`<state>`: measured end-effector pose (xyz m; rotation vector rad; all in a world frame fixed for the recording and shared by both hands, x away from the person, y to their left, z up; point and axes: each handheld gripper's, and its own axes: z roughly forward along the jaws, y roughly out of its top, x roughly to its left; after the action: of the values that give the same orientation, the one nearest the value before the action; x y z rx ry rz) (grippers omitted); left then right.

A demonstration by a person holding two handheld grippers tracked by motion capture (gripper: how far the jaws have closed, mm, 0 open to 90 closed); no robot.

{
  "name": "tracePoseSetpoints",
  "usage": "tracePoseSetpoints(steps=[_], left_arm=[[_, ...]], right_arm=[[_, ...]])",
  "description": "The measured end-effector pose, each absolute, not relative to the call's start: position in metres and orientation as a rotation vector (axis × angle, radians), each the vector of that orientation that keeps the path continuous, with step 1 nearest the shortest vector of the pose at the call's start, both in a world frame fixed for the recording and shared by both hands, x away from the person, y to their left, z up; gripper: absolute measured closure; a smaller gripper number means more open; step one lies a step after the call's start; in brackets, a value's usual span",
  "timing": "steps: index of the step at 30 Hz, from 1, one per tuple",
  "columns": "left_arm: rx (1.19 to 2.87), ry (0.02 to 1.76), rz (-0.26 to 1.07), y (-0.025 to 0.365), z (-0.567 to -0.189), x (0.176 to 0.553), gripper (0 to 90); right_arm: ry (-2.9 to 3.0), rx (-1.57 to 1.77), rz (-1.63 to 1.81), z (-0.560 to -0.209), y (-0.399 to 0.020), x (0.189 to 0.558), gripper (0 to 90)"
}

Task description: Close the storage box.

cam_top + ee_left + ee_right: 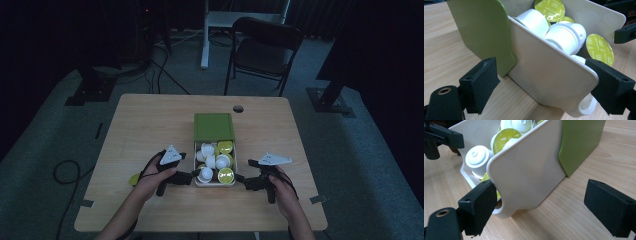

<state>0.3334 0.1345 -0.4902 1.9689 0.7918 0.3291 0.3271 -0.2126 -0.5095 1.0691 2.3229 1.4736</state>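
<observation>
Box: white plastic drawer-style box (215, 183) with green sleeve (214, 126), mid-table on the light wooden table (150, 120).
Contents: white coffee capsules with yellow-green foil lids (226, 175), heaped in the box.
Left gripper (191, 177): jaws apart, straddling the box's left near corner; right pad (610, 85) at the wall's edge.
Right gripper (242, 179): jaws apart at the box's right near corner; left pad (479, 206) against the front lip.
Stray: one yellow-green capsule (133, 179) beside the left hand (152, 179).

Small print on the green capsule lids (549, 8), too blurred to read
</observation>
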Motion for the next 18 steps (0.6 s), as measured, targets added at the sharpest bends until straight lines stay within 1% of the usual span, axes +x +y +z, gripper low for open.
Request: tracePoseSetpoints(steps=[11, 18], left_arm=[[1.948, 0.814, 0.324, 0.134, -0.492, 0.346, 13.8], [1.963, 0.795, 0.344, 0.134, -0.492, 0.352, 11.6]], right_arm=[[2.305, 1.098, 1.472, -0.510, -0.212, 0.341, 11.2], [2.308, 1.110, 1.467, -0.510, -0.211, 0.345, 11.2]])
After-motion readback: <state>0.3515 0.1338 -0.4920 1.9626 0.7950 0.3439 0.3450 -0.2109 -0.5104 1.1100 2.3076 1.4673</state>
